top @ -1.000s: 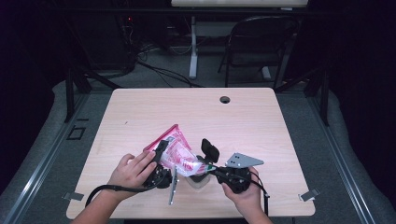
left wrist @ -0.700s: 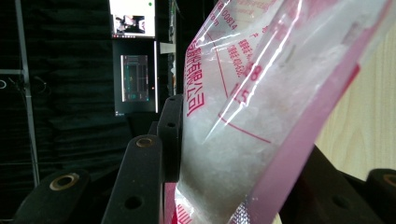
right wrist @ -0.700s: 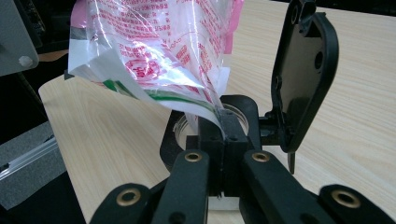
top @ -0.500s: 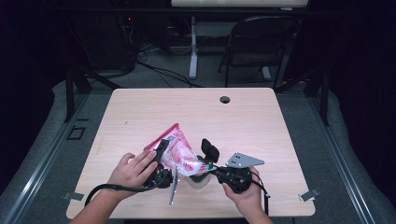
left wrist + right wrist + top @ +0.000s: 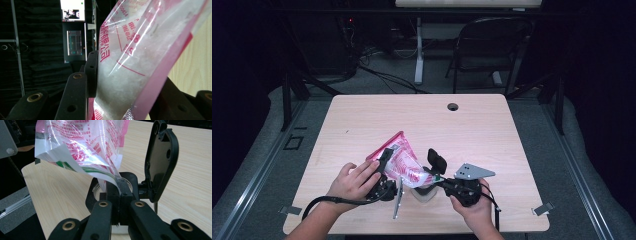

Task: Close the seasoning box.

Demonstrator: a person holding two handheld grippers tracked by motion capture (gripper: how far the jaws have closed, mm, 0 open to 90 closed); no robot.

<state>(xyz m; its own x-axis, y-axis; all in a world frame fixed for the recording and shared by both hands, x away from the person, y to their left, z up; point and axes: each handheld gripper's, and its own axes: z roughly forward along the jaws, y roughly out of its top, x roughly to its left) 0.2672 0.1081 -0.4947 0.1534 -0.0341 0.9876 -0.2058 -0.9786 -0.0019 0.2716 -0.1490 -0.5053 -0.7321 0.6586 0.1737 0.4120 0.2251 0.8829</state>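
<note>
- Near the front edge of the counter (image 5: pixel 362 120), we find a pink-and-clear plastic bag (image 5: pixel 399 160) held up between the two grippers, with a small clear jar (image 5: pixel 424 192) on the counter just below its lower end.
- We note the left gripper (image 5: pixel 384 165) has its fingers (image 5: pixel 91 72) part-closed on the bag's body; in the left gripper view the film, with white contents behind it, sits pressed between them.
- We note the right gripper (image 5: pixel 439 175) has its fingers (image 5: pixel 121 195) fully closed, pinching a corner of the bag.
- Beside that grip stands a black hinged lid (image 5: pixel 160 160), tipped upright; we take it to belong to the jar, though the joint is hidden behind the fingers.
- The jar is largely covered in the right gripper view, with only a stretch of clear rim showing.
- We cannot identify the white contents of the bag.
- Printing on the bag is red, mostly in characters we cannot read. Digits "00814" are legible near its top in the left gripper view, along with curved lines and partial numerals. Green and black stripes cross its folded edge.
- The bag is cut off at the top edge of both gripper views.
</note>
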